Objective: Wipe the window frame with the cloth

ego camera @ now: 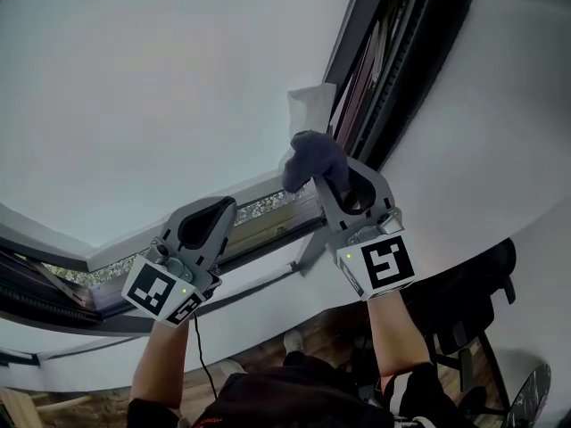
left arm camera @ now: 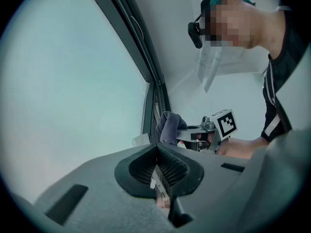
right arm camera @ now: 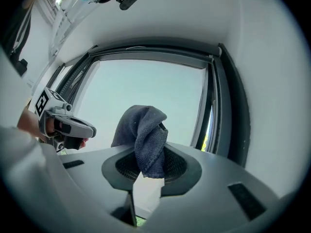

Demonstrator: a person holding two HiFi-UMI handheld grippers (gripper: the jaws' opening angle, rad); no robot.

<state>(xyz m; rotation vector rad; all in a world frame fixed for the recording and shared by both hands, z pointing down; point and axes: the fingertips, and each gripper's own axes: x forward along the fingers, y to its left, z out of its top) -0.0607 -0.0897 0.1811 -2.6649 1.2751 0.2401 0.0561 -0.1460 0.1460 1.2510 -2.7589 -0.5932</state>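
1. Pale, featureless glass pane point(ego camera: 161, 87): fills most of the head view. It is not the surface to be wiped.
2. Dark metal window frame point(ego camera: 393, 78): an upright channel at the right meets a lower rail in a corner. No streaks, dust or cleaned bands can be made out anywhere on it.
3. Right claw point(ego camera: 337, 185): clamped on the cloth and raised to that corner.
4. Left claw point(left arm camera: 158, 171): jaws drawn together with nothing between them. It is held beside the lower rail, well left of the corner; contact cannot be confirmed.
5. Dark blue-grey terry cloth point(right arm camera: 146, 140): bunched, bulging out past the right claw's tips, at or against the frame corner.
6. Assessment: wiping appears to be in hand at the corner. The share already done cannot be judged, so the upright and lower rail should be treated as outstanding.
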